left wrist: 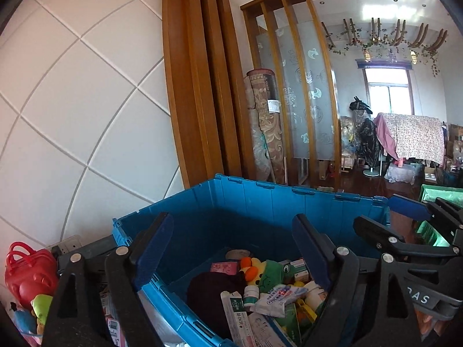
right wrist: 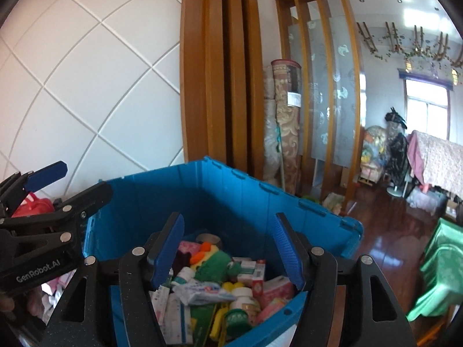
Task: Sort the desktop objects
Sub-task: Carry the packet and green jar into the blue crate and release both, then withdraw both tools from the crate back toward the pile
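1 blue plastic crate [left wrist: 260, 202] fills the lower center of both views, heaped with small items: 1 green frog plush [left wrist: 272, 271], 1 toothpaste tube [right wrist: 207, 289] lying roughly left to right, 1 white pill bottle [right wrist: 241, 293] and several medicine boxes. The left gripper [left wrist: 234, 248] and right gripper [right wrist: 230, 248] hover above the heap, jaws wide apart, holding nothing. 1 red bag [left wrist: 29, 271] sits at lower left.

crate [left wrist: 260, 202] in front of wall panel [left wrist: 72, 101] | plush toy [left wrist: 269, 271], tube [left wrist: 277, 296], boxes inside crate | bag [left wrist: 29, 271] left of crate | rolled carpets [left wrist: 264, 124] behind crate
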